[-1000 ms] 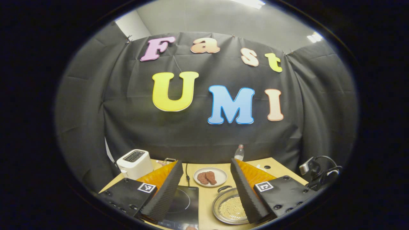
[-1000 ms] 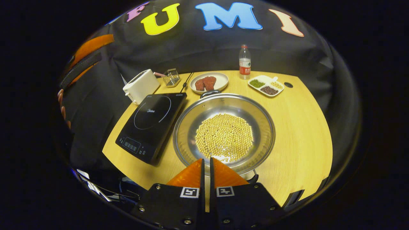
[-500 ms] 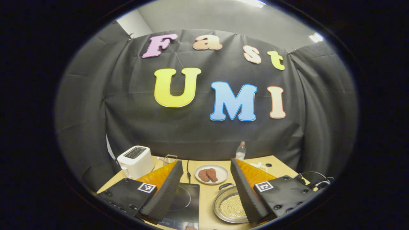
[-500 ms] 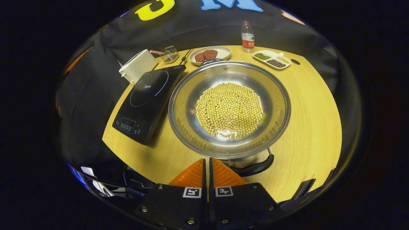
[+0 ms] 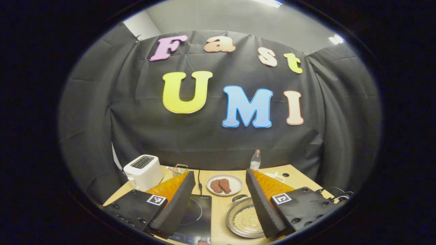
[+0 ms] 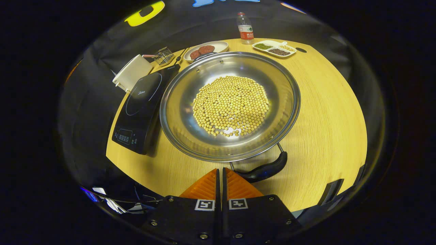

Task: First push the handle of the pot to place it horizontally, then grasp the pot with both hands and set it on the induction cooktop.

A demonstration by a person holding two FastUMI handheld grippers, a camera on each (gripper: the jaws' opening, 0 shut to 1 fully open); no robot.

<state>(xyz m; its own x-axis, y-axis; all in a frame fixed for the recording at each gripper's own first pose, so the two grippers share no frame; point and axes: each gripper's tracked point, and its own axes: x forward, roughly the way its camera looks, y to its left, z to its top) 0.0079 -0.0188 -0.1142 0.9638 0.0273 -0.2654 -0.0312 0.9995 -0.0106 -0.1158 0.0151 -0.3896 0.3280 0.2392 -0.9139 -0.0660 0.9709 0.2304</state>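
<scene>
My right tongs (image 6: 220,177) sit at bottom center of the right gripper view, pressed together with nothing between them, tips just beside the pot's near handle (image 6: 264,169) at lower center-right, not clearly touching it. The pot (image 6: 190,136) fills the middle of that view, resting on the table (image 6: 327,112), with a layer of soybeans (image 6: 230,103) in its bottom. Its far handle (image 6: 204,54) pokes out at the upper rim. The induction cooktop (image 6: 141,105) lies to the left of the pot, just beside it. At top of frame: toaster (image 6: 132,72), small wire basket (image 6: 164,55), plate of meat (image 6: 205,50), bottle (image 6: 244,24), divided dish (image 6: 274,48). In the left gripper view my left tongs (image 5: 220,200) are spread wide, empty, held high above the table; between the fingers I see the cooktop at lower center-left and the pot at lower center-right.
</scene>
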